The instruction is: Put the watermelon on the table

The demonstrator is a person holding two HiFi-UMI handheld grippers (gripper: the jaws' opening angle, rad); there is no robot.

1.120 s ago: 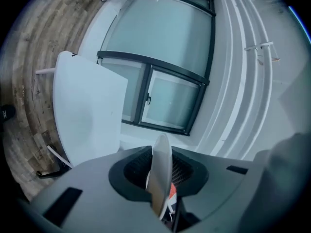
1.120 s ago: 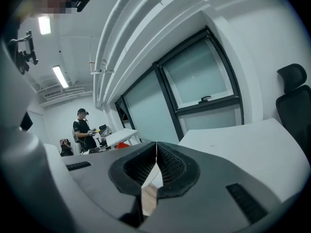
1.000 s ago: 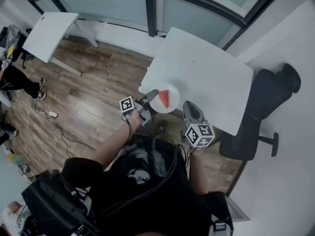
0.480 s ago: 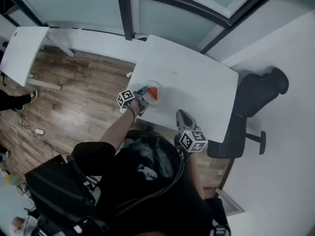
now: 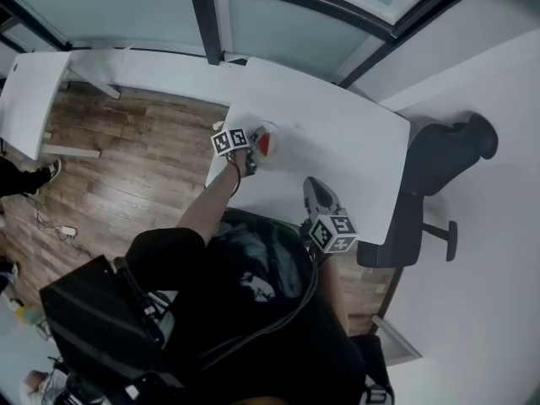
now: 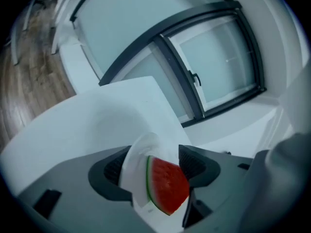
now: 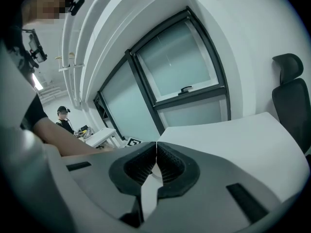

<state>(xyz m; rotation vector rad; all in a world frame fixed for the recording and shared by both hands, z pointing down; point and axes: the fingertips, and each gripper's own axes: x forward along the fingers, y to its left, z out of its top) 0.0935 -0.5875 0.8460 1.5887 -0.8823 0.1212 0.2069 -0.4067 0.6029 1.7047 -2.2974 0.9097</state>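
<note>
A red watermelon wedge (image 6: pixel 167 186) with a green rind lies on a small white plate (image 6: pixel 136 166). The plate rests near the left edge of the white table (image 5: pixel 337 142), where the wedge (image 5: pixel 265 145) shows as a red spot. My left gripper (image 6: pixel 154 164) straddles the plate; its jaws are opening and the pads stand off the rim on both sides. From above, the left gripper (image 5: pixel 251 153) reaches in from the table's left edge. My right gripper (image 7: pixel 156 159) is shut and empty, hovering over the table's near edge (image 5: pixel 317 194).
A black office chair (image 5: pixel 439 175) stands at the table's right side. A second white table (image 5: pixel 29 99) sits far left on the wooden floor. Dark-framed windows run behind the table. Another person (image 7: pixel 63 114) stands in the background.
The left gripper carried the plate with the watermelon from the table's near edge further in along its left side, and its jaws have spread apart. The right gripper moved slightly forward.
</note>
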